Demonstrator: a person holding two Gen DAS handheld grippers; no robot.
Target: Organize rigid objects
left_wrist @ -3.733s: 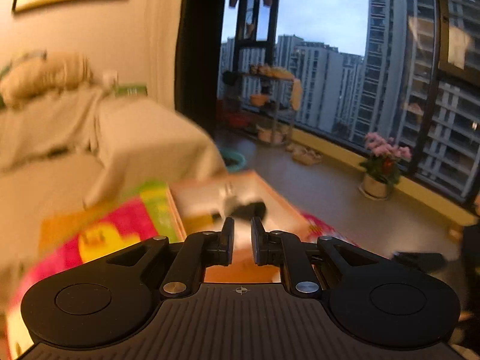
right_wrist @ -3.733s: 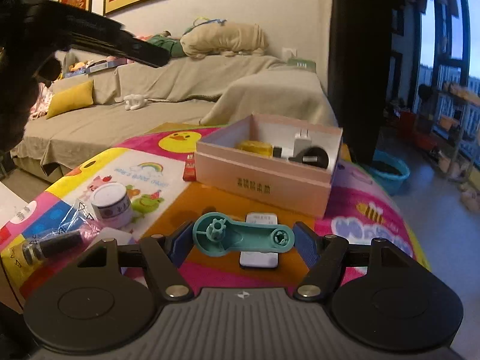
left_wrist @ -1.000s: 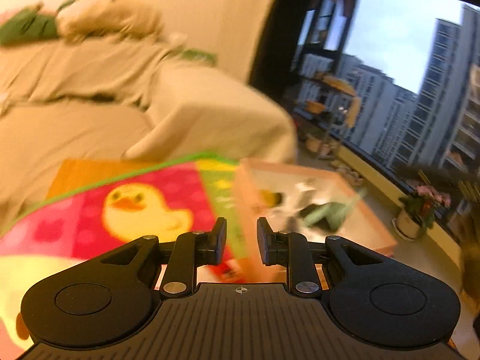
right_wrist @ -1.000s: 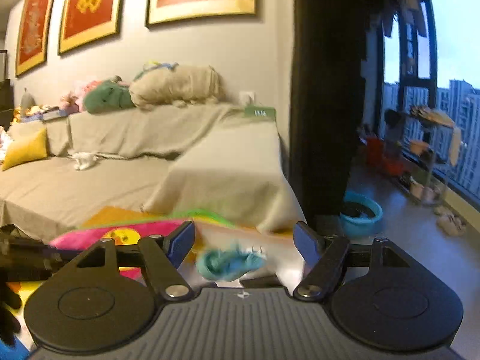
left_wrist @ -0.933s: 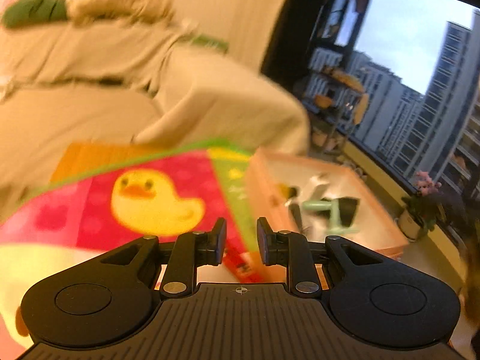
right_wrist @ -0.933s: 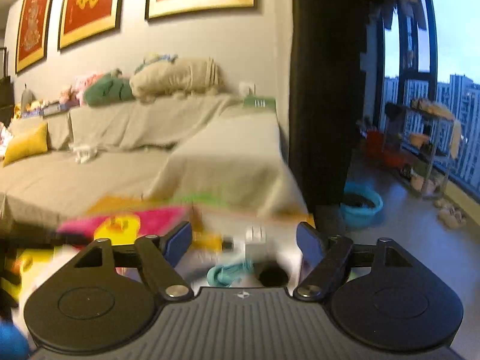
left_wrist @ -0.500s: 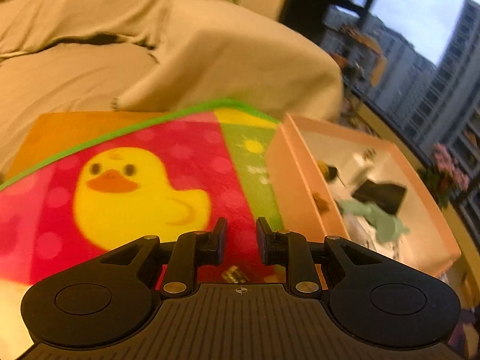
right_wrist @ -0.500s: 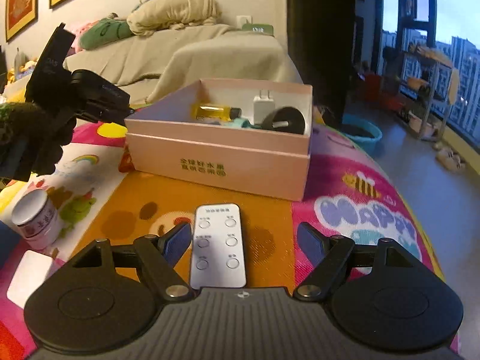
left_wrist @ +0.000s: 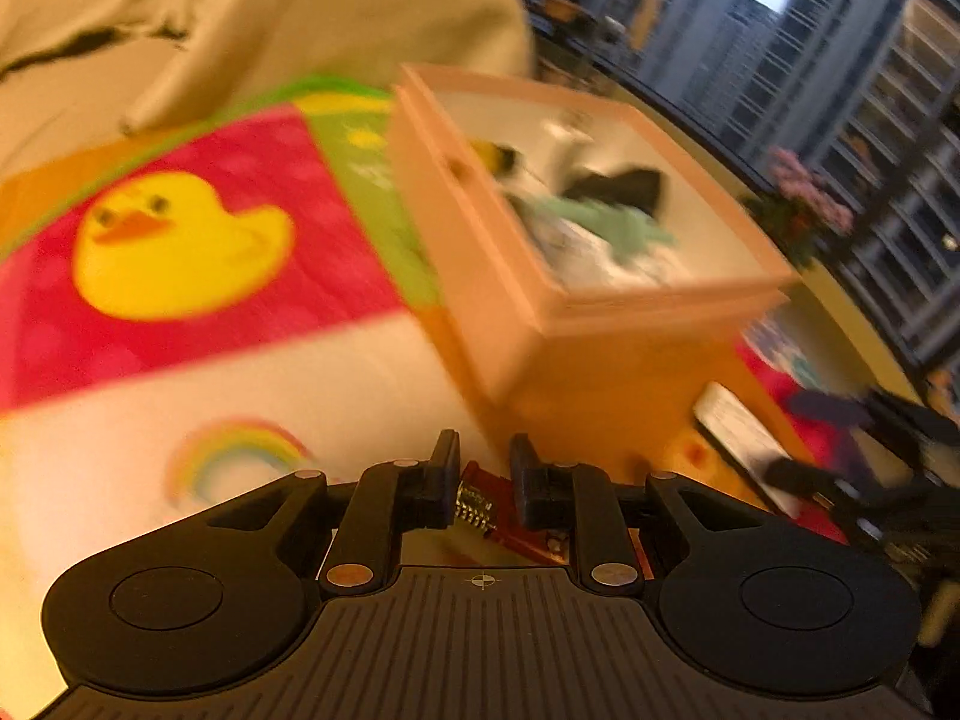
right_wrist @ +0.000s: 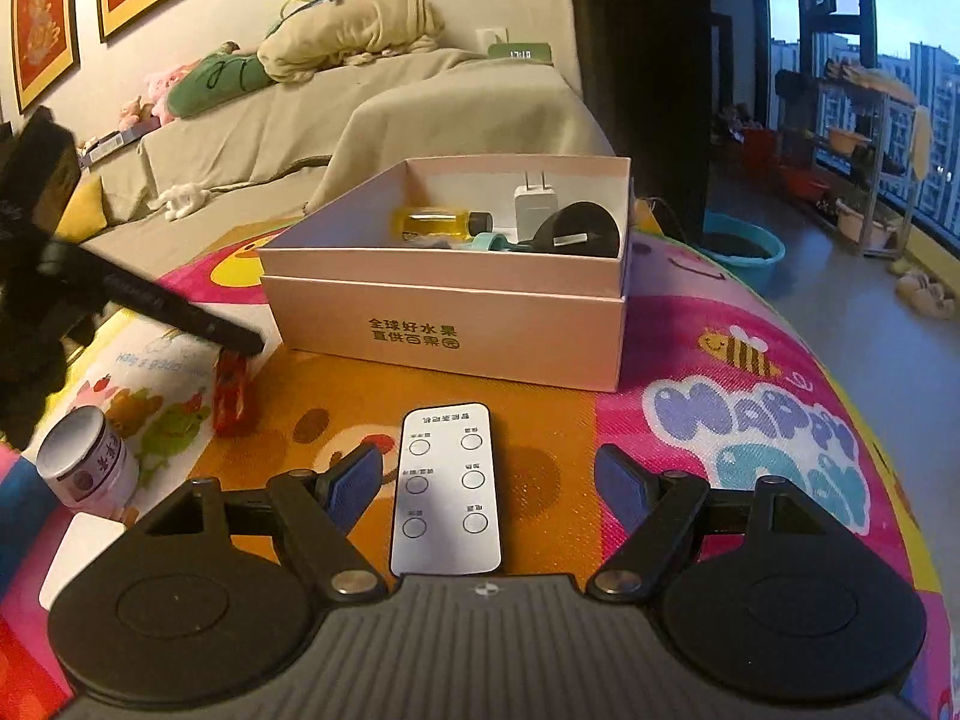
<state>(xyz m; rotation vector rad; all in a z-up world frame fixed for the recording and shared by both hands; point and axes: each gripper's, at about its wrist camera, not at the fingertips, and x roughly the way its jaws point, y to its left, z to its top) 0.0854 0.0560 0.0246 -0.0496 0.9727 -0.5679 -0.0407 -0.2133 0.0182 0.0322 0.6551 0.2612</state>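
Note:
A pink box (right_wrist: 456, 324) on the colourful mat holds a yellow bottle (right_wrist: 432, 221), a white charger (right_wrist: 536, 204), a black round thing (right_wrist: 579, 232) and a teal plastic piece (right_wrist: 492, 240). The box also shows in the left wrist view (left_wrist: 498, 276). My left gripper (left_wrist: 483, 468) is open by a narrow gap, just above a small red thing with a metal spring (left_wrist: 480, 507), also seen in the right wrist view (right_wrist: 231, 387). My right gripper (right_wrist: 489, 477) is wide open and empty, above a white remote (right_wrist: 445, 489).
A small white jar (right_wrist: 84, 462) stands at the mat's left; a white card (right_wrist: 84, 546) lies in front of it. A covered sofa (right_wrist: 420, 108) is behind the table. A blue basin (right_wrist: 744, 246) sits on the floor at right.
The teal piece left my right gripper and now lies in the box; that gripper pulled back over the remote. My left gripper came down beside the box onto the red thing.

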